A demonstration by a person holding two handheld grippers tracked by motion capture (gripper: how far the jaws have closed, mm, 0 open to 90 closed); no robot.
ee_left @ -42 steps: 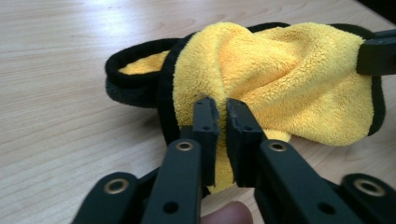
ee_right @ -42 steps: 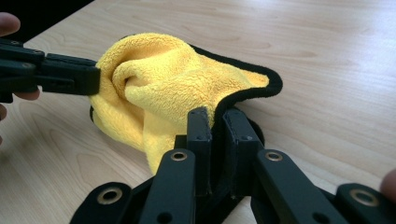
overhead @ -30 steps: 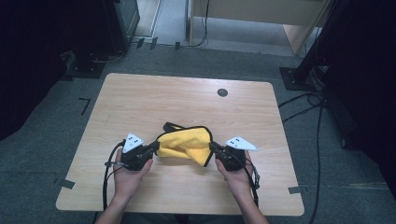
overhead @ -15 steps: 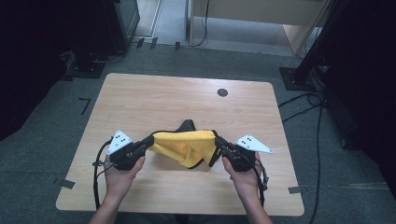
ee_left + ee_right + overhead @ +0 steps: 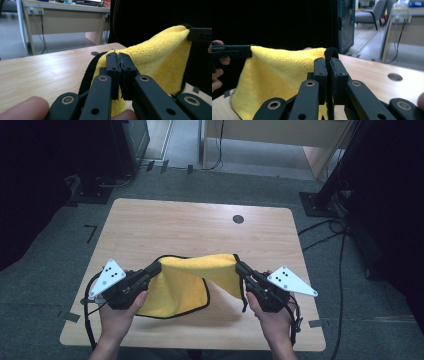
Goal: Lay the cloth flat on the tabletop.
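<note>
Flanking wooden table (image 5: 165, 225), black stands (image 5: 320, 202), floor cables (image 5: 327, 237), round grommet hole (image 5: 238, 219)

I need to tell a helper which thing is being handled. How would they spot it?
On the wooden table, look at its near edge between the two grippers. There hangs a yellow cloth with black trim, held up by its top edge: the one bright, soft thing there.

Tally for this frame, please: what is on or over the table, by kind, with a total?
Yellow cloth with black edging: 1
Handheld grippers, left gripper and right gripper, each shut on a cloth corner: 2
Round hole in the wooden table: 1
Total: 4
</note>
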